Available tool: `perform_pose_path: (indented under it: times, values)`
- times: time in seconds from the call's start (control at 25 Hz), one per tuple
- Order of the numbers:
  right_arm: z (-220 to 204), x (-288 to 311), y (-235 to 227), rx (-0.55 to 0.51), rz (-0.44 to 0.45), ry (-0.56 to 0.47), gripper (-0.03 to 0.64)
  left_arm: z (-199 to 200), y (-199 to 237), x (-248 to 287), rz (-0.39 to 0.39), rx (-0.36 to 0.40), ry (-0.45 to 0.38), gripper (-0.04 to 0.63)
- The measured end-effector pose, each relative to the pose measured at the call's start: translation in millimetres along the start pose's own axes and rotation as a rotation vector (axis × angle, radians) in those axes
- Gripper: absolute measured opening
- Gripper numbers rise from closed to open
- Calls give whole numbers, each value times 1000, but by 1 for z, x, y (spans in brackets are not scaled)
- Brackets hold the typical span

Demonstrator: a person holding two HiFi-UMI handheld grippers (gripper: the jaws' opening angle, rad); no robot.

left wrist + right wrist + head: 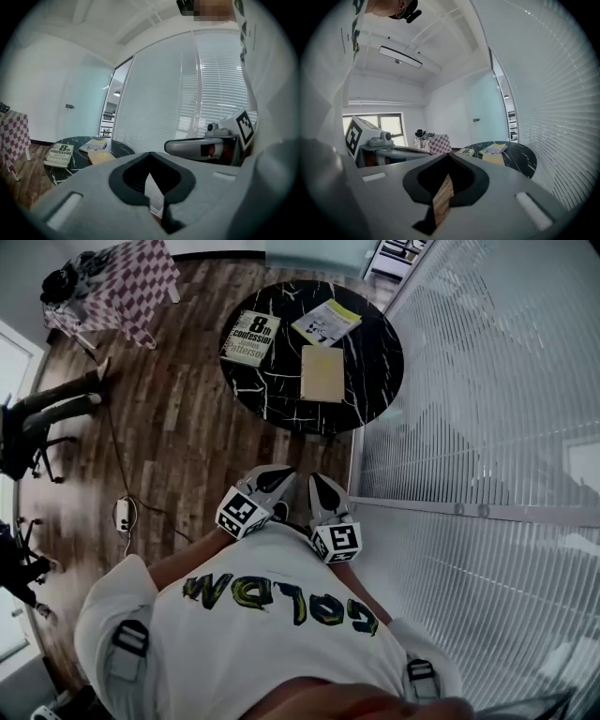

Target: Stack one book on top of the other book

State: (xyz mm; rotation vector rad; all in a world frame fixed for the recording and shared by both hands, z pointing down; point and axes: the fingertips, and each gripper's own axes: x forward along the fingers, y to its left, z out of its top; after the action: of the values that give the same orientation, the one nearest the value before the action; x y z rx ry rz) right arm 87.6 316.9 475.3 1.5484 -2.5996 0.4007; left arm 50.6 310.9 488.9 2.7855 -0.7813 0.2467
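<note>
On the round black marble table (pixel 375 362), in the upper middle of the frame, three books lie flat and apart from each other: a thick cream paperback (pixel 250 338) with a big black title at the left, a thin yellow-green booklet (pixel 325 322) at the top, and a plain tan book (pixel 322 372) just below it. They are not yet stacked. Lower, at the centre, a person holds the left gripper (pixel 279 474) and the right gripper (pixel 322 486) side by side, well apart from the table. Both have their jaws pressed together with nothing between. A brown wooden floor (pixel 178 427) surrounds the table.
</note>
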Motion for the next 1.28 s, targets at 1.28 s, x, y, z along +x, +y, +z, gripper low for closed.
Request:
perform_pose_path:
  times: [1.28]
  values:
    - [26,164,-78,16,-10,82,2,35,169,81,27,-74,2,3]
